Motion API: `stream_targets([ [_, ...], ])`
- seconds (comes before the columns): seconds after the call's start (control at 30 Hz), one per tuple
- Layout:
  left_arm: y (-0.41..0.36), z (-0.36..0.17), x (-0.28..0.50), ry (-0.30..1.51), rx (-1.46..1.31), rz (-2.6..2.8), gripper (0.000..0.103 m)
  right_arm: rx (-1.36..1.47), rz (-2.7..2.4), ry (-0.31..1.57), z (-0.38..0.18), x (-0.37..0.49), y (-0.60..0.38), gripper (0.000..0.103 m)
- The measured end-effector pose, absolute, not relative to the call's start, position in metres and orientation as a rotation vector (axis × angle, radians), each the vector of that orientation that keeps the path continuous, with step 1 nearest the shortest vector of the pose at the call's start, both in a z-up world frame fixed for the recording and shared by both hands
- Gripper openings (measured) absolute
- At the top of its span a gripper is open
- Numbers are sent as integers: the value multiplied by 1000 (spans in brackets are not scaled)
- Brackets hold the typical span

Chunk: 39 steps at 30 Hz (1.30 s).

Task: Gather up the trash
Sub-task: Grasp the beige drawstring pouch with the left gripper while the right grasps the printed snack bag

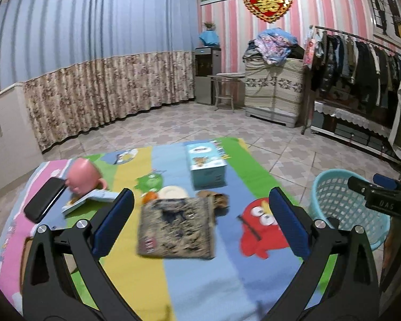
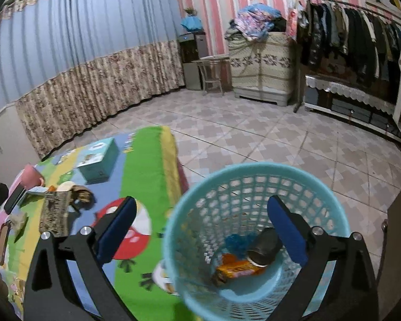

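Gaping wide and empty, the right hand-held gripper [image 2: 200, 224] hung over the teal basket [image 2: 331, 214], where a dark can [image 2: 264, 247] and orange wrapper [image 2: 236, 267] lay, partly hidden. The left hand-held gripper [image 1: 200, 216], equally wide, faced a blurred brown scrap [image 1: 214, 199] on the desk [image 1: 227, 281].

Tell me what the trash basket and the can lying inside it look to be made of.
Basket: light blue moulded plastic by the look, with an even lattice of holes in the wall and a smooth rounded rim. Can: probably metal, with a dark body and a paler, slightly shiny end rim; blur leaves it open.
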<state>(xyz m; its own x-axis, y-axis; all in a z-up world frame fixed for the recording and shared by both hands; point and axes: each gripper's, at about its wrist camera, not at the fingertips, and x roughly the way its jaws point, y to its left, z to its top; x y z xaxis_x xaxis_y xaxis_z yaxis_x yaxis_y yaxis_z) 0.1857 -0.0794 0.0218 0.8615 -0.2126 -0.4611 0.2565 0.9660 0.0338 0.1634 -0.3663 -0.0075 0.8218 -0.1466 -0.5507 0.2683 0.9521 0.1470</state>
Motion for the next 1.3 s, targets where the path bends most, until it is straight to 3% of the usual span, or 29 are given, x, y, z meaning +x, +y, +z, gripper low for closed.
stream_targets([
  [0.7, 110, -38, 166, 628, 22, 11, 97, 109, -4, 595, -20, 169, -240, 98],
  [1.3, 112, -65, 258, 782, 19, -71, 97, 41, -48, 742, -43, 199, -197, 98],
])
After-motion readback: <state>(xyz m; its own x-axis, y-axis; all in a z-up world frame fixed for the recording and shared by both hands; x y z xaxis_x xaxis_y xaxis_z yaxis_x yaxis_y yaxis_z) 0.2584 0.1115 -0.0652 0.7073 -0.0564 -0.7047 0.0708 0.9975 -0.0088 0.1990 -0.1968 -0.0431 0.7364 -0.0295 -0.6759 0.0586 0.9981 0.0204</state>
